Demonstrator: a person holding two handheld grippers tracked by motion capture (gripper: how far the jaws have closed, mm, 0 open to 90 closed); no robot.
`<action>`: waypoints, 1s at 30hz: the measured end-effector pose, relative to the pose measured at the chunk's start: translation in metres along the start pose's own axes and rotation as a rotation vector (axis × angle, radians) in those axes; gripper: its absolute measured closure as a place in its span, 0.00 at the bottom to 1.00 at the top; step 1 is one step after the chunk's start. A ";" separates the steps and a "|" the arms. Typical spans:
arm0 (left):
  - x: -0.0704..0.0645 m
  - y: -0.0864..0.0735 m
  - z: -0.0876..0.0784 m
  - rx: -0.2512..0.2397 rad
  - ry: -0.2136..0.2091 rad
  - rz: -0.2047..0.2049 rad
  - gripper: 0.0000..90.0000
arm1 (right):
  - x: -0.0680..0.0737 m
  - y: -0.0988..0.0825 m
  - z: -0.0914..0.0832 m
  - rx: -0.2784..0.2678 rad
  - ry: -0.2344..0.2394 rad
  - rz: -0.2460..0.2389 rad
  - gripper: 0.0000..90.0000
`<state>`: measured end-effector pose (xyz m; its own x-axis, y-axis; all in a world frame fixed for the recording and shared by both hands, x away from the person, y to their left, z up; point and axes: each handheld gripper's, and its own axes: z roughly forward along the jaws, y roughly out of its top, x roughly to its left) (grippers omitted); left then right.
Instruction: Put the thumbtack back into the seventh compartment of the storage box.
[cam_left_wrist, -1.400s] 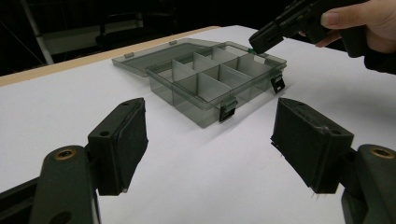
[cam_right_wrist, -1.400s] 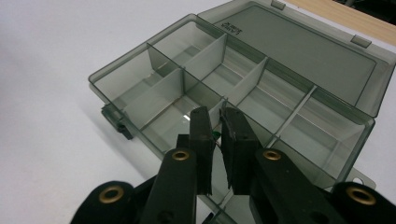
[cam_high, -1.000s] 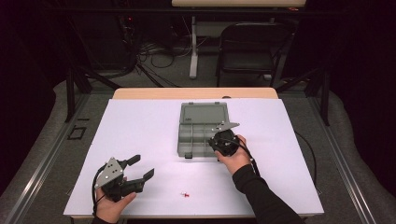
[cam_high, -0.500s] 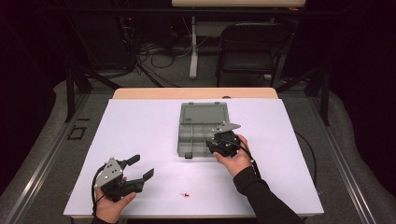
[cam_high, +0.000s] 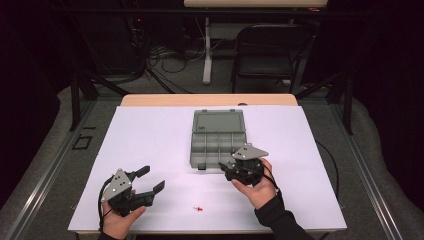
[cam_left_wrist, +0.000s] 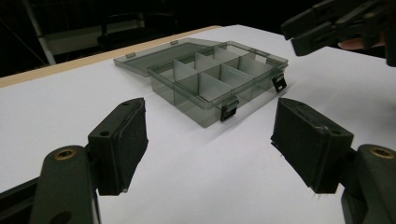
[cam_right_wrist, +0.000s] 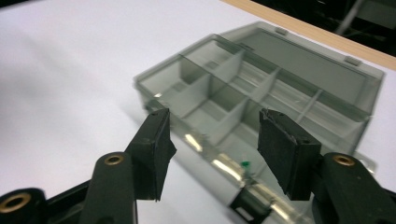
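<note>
One open organizer box (cam_high: 218, 137), two grippers, one red pin (cam_high: 199, 208).
Box sits mid-table; tiny green piece (cam_right_wrist: 244, 164) inside. Right gripper (cam_high: 231, 169) at its near edge, jaws just opened, holding nothing. Left gripper (cam_high: 152, 181) near-left, wide open, empty.

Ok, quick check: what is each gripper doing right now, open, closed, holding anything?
Left gripper: open, holding nothing, over the white table.
Right gripper: open, its jaws have just been opening, nothing gripped, at the front edge of the open grey box.
</note>
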<state>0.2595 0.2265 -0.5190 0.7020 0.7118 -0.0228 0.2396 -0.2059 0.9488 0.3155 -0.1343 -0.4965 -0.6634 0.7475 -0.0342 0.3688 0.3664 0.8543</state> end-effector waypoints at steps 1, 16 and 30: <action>0.000 0.000 0.000 0.000 0.001 0.001 0.29 | 0.003 -0.001 -0.003 -0.007 0.012 -0.002 0.49; -0.002 0.000 0.001 0.000 0.004 -0.001 0.29 | 0.028 -0.016 -0.021 -0.054 0.111 -0.024 0.46; -0.001 0.000 0.000 -0.001 0.006 0.000 0.29 | 0.040 -0.027 -0.020 -0.054 0.158 -0.032 0.58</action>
<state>0.2587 0.2255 -0.5189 0.6981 0.7157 -0.0205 0.2386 -0.2056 0.9491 0.2658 -0.1253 -0.5101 -0.7700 0.6379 0.0163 0.3128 0.3551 0.8809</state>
